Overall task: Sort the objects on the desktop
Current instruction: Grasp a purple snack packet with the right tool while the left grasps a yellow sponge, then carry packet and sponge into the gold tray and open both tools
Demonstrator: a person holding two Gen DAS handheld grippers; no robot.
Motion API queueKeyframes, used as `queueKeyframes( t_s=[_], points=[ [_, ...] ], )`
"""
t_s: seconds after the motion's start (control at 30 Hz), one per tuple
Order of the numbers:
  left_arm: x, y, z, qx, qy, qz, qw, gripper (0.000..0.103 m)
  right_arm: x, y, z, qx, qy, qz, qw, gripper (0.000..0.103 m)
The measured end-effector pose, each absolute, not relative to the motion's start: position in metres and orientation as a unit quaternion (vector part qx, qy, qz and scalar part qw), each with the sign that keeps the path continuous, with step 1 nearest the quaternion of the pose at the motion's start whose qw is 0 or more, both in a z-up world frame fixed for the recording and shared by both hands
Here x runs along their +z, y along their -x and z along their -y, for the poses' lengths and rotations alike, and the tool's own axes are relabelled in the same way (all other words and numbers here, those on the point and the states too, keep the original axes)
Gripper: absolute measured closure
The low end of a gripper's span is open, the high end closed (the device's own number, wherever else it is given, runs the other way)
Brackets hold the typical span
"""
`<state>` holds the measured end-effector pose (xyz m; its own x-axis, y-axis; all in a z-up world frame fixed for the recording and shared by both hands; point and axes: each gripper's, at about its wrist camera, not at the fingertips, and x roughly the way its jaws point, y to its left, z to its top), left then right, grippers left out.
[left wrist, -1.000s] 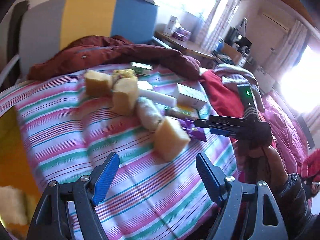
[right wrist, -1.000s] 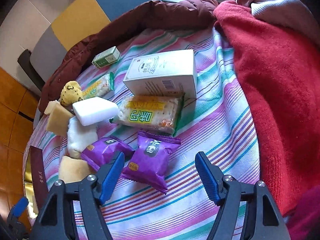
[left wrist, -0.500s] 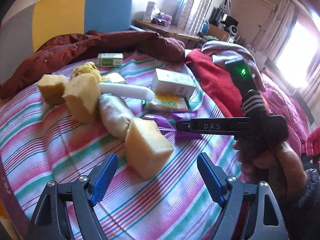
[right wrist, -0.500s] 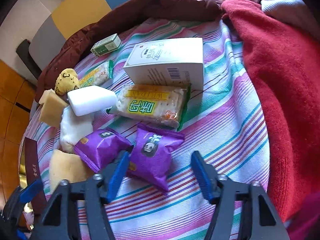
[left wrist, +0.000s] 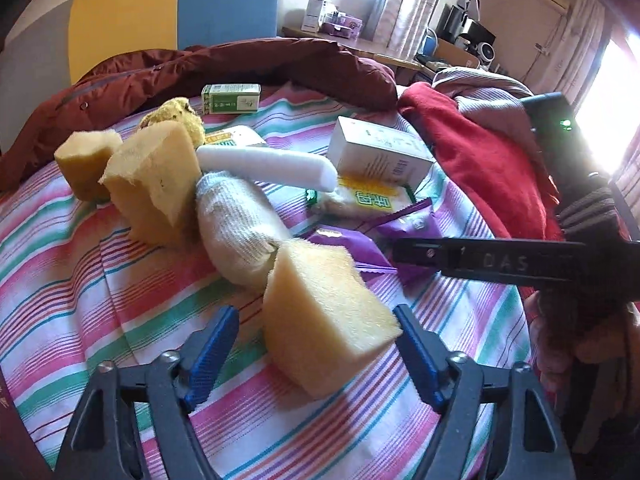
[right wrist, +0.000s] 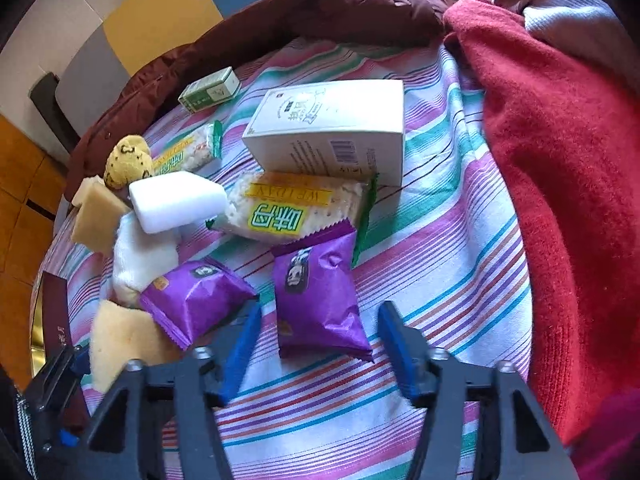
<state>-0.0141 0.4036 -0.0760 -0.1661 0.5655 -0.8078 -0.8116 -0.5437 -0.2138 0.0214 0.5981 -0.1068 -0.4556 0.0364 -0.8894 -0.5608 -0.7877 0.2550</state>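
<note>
Objects lie on a striped cloth (left wrist: 80,300). My left gripper (left wrist: 316,354) is open, its blue fingers either side of a yellow sponge block (left wrist: 324,312). Behind it lie a white rolled sock (left wrist: 236,220), a white foam bar (left wrist: 268,168), two more yellow sponges (left wrist: 156,184) and a white box (left wrist: 380,152). My right gripper (right wrist: 318,350) is open around the near end of a purple snack packet (right wrist: 320,296). A second purple packet (right wrist: 192,300) lies to its left. A cracker pack (right wrist: 296,212) and the white box (right wrist: 332,128) lie beyond.
A small green box (right wrist: 210,90) and a yellow plush toy (right wrist: 128,160) lie at the back. A dark red jacket (left wrist: 240,64) borders the far side, and a red blanket (right wrist: 560,160) rises on the right. The right gripper's body (left wrist: 500,264) crosses the left wrist view.
Both grippers have moved forward and down. The left now brackets the near yellow sponge; the right now brackets the purple packet. Both stay open.
</note>
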Motion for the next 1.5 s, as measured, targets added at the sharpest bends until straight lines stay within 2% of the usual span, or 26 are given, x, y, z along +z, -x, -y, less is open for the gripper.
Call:
queueKeyframes(
  t_s=[0.1,0.17,0.23,0.27,0.3,0.43,0.73,1.07,1.5],
  points=[
    [-0.080,0.016,-0.402,0.752,0.454,-0.136,0.458,0.046,-0.104,-0.021,-0.602,0.815,0.478,-0.267,0.189,0.036],
    [-0.081,0.017,-0.398,0.749,0.457,-0.129,0.461,0.050,-0.104,-0.018,-0.602,0.818,0.478,-0.252,0.196,0.036],
    [-0.082,0.019,-0.394,0.748,0.460,-0.120,0.463,0.054,-0.106,-0.015,-0.602,0.817,0.485,-0.242,0.196,0.043],
    [-0.081,0.020,-0.392,0.748,0.460,-0.117,0.464,0.055,-0.108,-0.013,-0.599,0.817,0.491,-0.237,0.189,0.056],
    [-0.081,0.020,-0.389,0.748,0.458,-0.115,0.466,0.057,-0.109,-0.011,-0.596,0.818,0.494,-0.228,0.188,0.063],
    [-0.078,0.018,-0.378,0.751,0.458,-0.107,0.464,0.059,-0.108,-0.008,-0.585,0.825,0.500,-0.181,0.193,0.064],
    [-0.072,0.015,-0.344,0.765,0.460,-0.089,0.442,0.060,-0.094,-0.021,-0.595,0.840,0.463,-0.213,0.188,0.064],
    [-0.045,0.012,-0.301,0.793,0.440,-0.062,0.417,0.060,-0.066,-0.022,-0.573,0.880,0.408,-0.212,0.115,0.064],
    [-0.001,0.031,-0.195,0.852,0.402,-0.003,0.335,0.060,-0.036,-0.013,-0.500,0.900,0.400,-0.173,0.015,0.064]
  ],
)
